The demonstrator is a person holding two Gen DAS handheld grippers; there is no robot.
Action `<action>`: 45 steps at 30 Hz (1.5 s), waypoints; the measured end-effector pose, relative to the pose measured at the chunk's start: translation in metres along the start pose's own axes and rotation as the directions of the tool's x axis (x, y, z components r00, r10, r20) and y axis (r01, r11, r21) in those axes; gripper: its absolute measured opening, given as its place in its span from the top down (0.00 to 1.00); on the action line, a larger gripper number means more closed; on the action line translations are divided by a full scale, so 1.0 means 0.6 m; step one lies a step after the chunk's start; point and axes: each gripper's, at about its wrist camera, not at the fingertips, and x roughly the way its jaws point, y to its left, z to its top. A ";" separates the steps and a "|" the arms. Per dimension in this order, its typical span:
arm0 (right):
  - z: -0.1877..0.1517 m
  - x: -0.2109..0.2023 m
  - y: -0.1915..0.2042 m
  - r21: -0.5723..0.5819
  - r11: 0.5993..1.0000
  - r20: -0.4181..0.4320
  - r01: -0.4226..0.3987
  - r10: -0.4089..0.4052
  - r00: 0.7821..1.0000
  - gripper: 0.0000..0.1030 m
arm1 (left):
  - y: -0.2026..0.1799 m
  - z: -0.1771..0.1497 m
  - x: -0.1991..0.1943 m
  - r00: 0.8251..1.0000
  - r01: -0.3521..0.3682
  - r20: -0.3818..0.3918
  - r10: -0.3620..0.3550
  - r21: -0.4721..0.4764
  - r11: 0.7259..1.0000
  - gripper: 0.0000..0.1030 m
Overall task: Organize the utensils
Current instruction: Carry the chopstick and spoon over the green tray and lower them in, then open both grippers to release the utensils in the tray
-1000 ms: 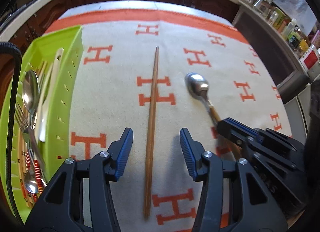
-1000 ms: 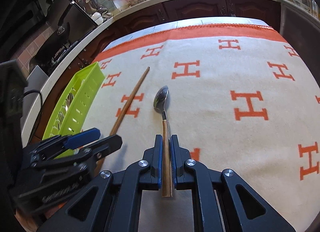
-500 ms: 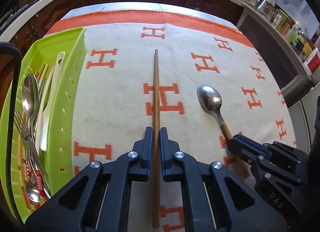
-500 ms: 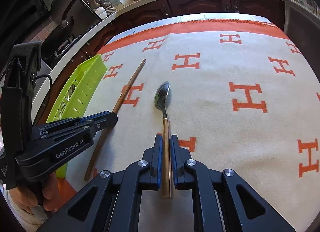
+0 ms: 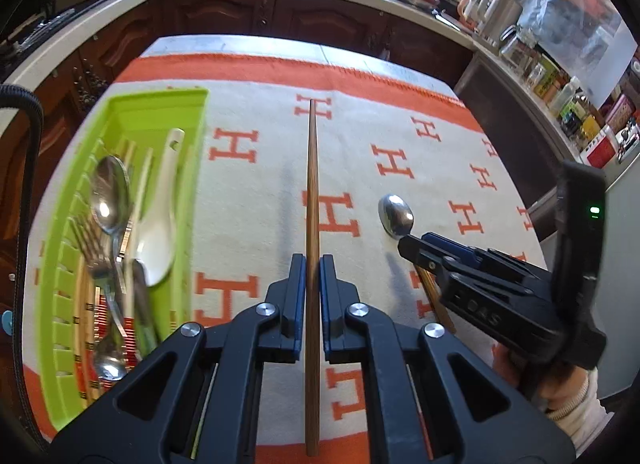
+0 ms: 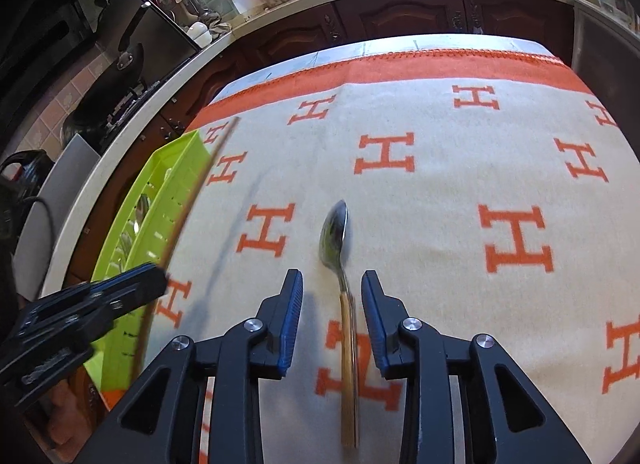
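Observation:
My left gripper [image 5: 313,264] is shut on a long wooden chopstick [image 5: 312,183], which it holds lifted off the cloth; a thin shadow lies to its left. A green slotted tray [image 5: 192,151] with spoons, forks and chopsticks sits at the left. In the right wrist view my right gripper [image 6: 332,284] has its jaws opening around a wood-handled metal spoon [image 6: 334,236]; the spoon lies on the cloth between the pads, which stand clear of it. The left gripper [image 6: 152,276] with the chopstick [image 6: 200,179] shows blurred at the left, beside the tray [image 6: 176,191].
A cream cloth with orange H marks [image 5: 248,223] covers the table. Dark wooden cabinets [image 5: 224,11] and a worktop run along the far side; jars and bottles [image 5: 560,79] stand at the right. A black cable [image 5: 24,151] hangs at the left edge.
My left gripper closed on the chopstick and raised it off the cloth. My right gripper, earlier shut on the spoon's handle, has spread its jaws, and the spoon lies free.

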 end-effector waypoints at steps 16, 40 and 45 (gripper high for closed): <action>0.024 0.017 0.057 -0.072 0.996 0.028 0.048 -0.046 0.999 0.98 | 0.196 0.006 -0.106 0.979 -0.181 0.074 0.190 -0.118 0.976 0.96; 0.042 -0.021 0.393 -0.355 0.915 -0.006 -0.194 0.206 0.979 0.98 | 0.245 -0.041 -0.109 0.972 -0.205 0.088 0.218 -0.136 0.969 0.61; 0.043 0.017 0.412 -0.361 0.915 -0.036 -0.180 0.179 0.983 0.98 | 0.250 -0.052 -0.146 0.957 -0.245 0.129 0.261 -0.128 0.961 0.49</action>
